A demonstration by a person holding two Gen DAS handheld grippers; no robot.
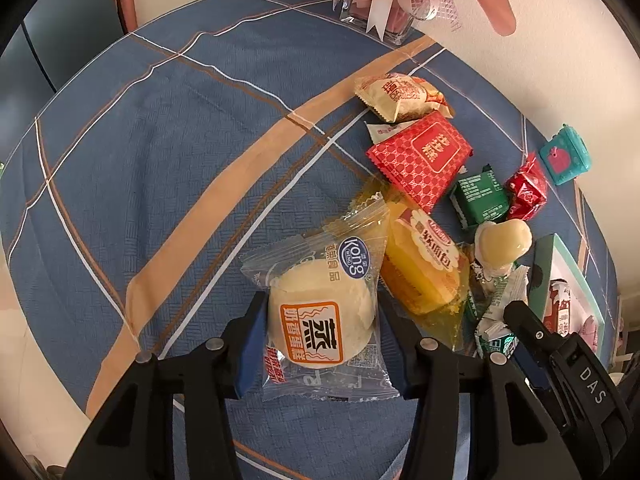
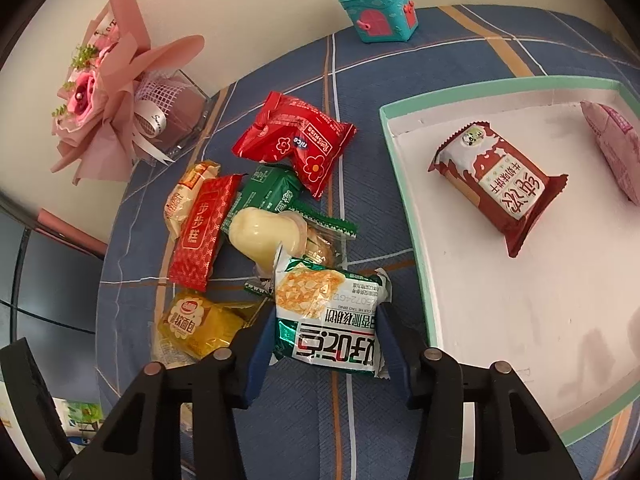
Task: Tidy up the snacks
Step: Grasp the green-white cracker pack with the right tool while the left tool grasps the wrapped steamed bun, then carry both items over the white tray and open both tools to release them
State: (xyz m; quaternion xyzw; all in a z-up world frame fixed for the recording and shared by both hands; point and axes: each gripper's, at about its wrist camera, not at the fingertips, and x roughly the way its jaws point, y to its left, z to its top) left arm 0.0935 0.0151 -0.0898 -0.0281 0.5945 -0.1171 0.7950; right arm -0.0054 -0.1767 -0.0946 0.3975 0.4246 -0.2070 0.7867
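- The left gripper (image 1: 320, 344) has its blue fingers (image 1: 252, 344) closed onto a clear bag with a pale round steamed cake (image 1: 320, 320) inside. The pads press on both sides of the bag.
- The right gripper (image 2: 324, 344) has its fingers (image 2: 260, 344) squeezed onto a green and white biscuit pack (image 2: 332, 316). The pack sits between the pads, with its far end sticking out past them.
- So the step now is the grab: each hand has one snack pinched, down by the blue checked cloth on the tabletop (image 1: 160, 160).
- Just past the fingers lies the pile of loose snacks: a yellow bread bag (image 2: 196, 324), a pale heart-shaped jelly (image 2: 260, 236), a long red packet (image 2: 200, 232), a green packet (image 2: 264, 192) and a red kiss-candy bag (image 2: 296, 136).
- To the right is the white tray with a mint rim (image 2: 404, 184). It already holds a brown milk-biscuit pack (image 2: 500, 188) and a pink pack (image 2: 612, 140).
- Next, I think both snacks need lifting and carrying over the rim into the tray (the cake has the longer trip).
- Soft cake squashes easily, so a gentle hold seems wise.
- Farthest off stand a pink flower bunch (image 2: 104, 104) and a small teal toy box (image 2: 376, 12).
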